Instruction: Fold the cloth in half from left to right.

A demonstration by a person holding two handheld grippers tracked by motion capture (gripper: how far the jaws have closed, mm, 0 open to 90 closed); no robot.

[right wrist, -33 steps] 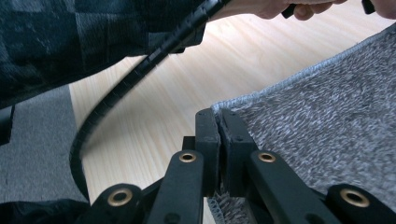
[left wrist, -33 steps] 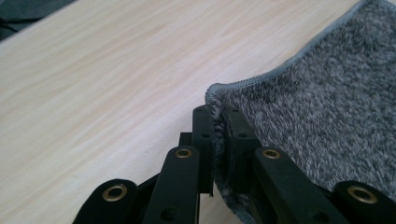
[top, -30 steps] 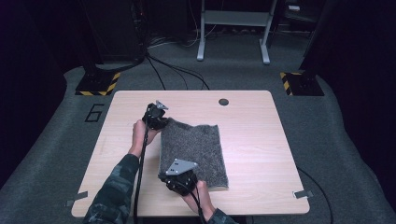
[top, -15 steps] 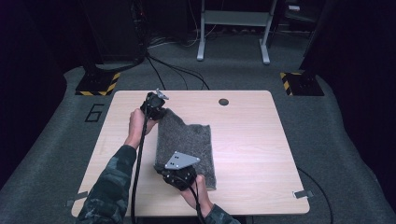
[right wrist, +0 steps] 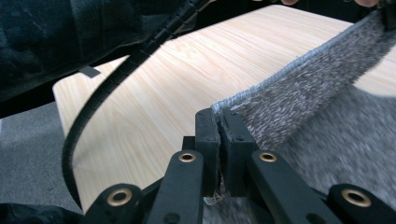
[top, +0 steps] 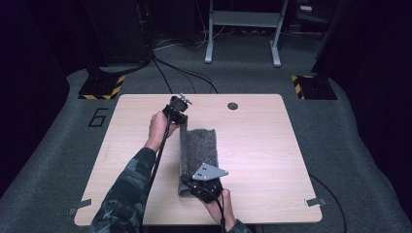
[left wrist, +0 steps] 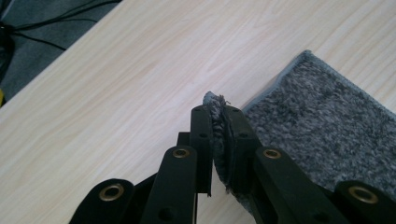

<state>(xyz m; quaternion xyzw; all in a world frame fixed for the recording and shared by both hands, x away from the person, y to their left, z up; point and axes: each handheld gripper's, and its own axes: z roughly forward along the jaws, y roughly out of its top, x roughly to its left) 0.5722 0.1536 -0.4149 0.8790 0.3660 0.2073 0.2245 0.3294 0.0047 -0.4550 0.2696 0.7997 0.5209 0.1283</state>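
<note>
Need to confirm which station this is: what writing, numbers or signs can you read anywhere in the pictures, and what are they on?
"6": a large dark numeral on the grey floor, left of the table, at.
Yellow and black hazard stripes, no words: on the left floor plate and the right floor plate.
No writing can be made out on the grey cloth, the table or either gripper.
</note>
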